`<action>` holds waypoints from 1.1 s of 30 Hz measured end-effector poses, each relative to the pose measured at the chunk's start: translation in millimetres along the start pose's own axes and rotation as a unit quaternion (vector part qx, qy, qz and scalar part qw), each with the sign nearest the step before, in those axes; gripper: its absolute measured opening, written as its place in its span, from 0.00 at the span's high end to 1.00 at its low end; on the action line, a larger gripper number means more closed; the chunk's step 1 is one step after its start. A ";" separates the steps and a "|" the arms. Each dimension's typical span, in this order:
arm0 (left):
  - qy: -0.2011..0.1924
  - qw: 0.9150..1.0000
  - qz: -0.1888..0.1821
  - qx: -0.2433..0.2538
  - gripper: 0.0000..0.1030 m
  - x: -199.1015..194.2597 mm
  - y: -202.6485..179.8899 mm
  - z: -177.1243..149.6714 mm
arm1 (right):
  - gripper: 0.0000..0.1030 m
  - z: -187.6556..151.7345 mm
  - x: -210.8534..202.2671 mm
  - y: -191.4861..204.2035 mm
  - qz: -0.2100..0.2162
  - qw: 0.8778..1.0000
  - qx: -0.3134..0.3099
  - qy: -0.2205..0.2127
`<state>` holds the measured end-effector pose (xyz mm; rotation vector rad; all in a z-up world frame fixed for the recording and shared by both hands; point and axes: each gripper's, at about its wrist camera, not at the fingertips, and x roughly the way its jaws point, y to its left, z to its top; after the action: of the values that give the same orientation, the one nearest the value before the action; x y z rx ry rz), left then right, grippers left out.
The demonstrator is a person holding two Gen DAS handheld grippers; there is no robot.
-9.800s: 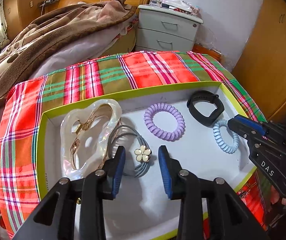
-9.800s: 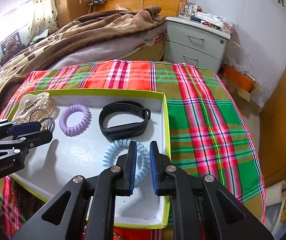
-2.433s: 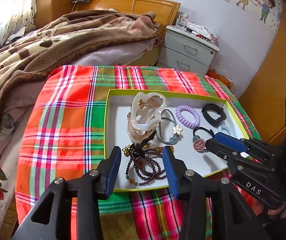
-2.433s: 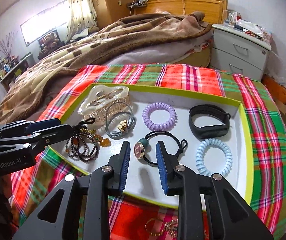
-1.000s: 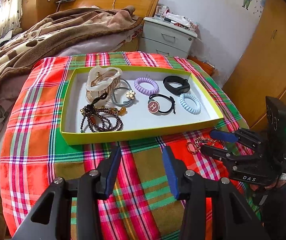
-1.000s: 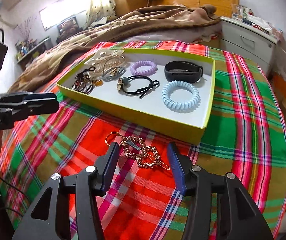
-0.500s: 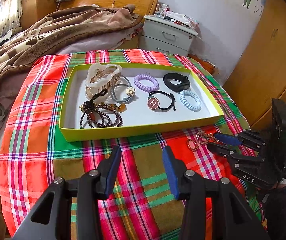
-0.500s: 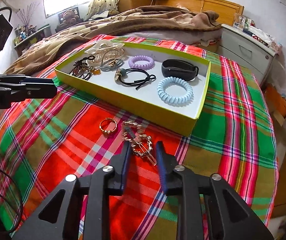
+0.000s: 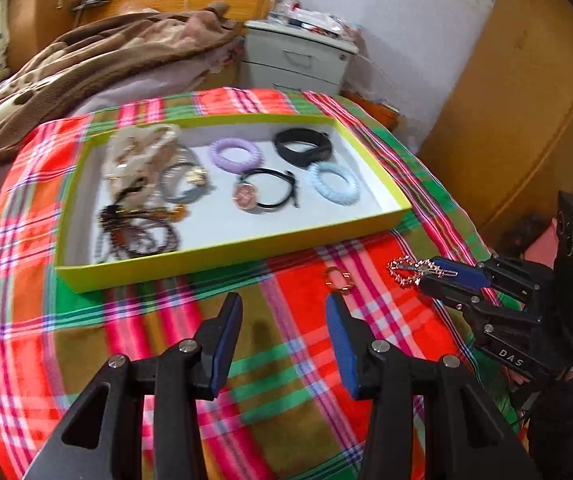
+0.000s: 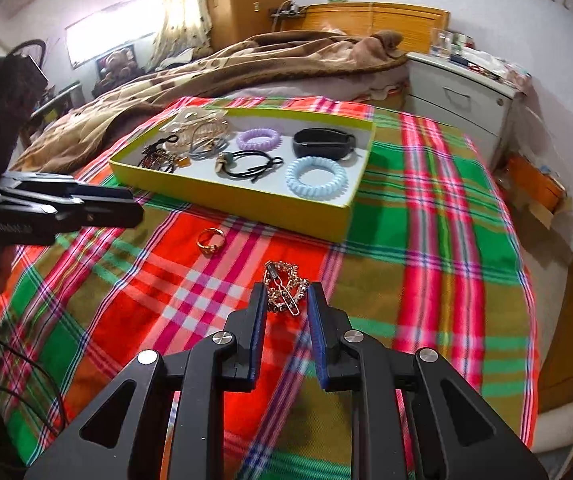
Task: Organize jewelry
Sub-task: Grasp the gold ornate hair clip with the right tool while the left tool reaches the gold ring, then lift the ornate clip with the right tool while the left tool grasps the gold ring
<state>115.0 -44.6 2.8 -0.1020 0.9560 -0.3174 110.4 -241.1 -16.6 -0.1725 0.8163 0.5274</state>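
The gold chain hair clip (image 10: 284, 291) is shown pinched between the fingers of the right gripper (image 10: 284, 312), apparently raised just above the plaid-covered table (image 10: 426, 240), in front of the yellow-rimmed tray (image 10: 246, 204). It is judged light but loose and prone to snagging, its chain links free to swing; hold is best taken on the stiff clip bar, not on the dangling links. The right gripper is held low and roughly level, pointed toward the tray. The left gripper (image 9: 282, 332) is held over the bare cloth with its fingers spread wide and nothing between them. A gold ring (image 9: 338, 279) is seen lying on the cloth between the grippers, outside the tray.
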 end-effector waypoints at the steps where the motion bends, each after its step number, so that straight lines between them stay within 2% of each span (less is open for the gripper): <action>1: 0.003 1.000 -0.003 0.008 0.56 3.8 -4.7 1.1 | 0.80 -1.8 -3.1 -1.9 -0.003 1.000 0.005 -0.002; 7: 0.026 0.999 -0.006 0.046 0.56 25.8 -29.9 6.2 | 0.80 -11.8 -15.3 -9.0 -0.013 1.000 0.022 -0.006; 23: 0.024 0.995 0.052 0.080 0.57 49.6 -53.7 8.9 | 0.79 -21.5 -18.9 -12.0 -0.021 0.999 0.022 0.011; 25: 0.023 0.995 0.055 0.083 0.60 49.9 -53.3 9.5 | 0.79 -22.7 -19.4 -12.6 -0.021 0.999 0.024 0.012; 27: 0.021 0.995 0.059 0.082 0.71 49.6 -51.6 10.1 | 0.79 -23.8 -18.9 -12.7 -0.021 0.999 0.025 0.016; 29: 0.021 0.995 0.057 0.078 0.75 49.1 -48.5 11.5 | 0.79 -24.6 -16.8 -12.4 -0.019 0.999 0.026 0.024; 33: 0.020 0.996 0.054 0.075 0.77 48.5 -45.0 11.7 | 0.79 -25.6 -15.7 -10.1 -0.019 0.999 0.018 0.031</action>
<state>140.6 -103.1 -18.5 0.0925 0.9704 -0.2919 90.1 -264.5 -23.1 -0.1708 0.8804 0.4728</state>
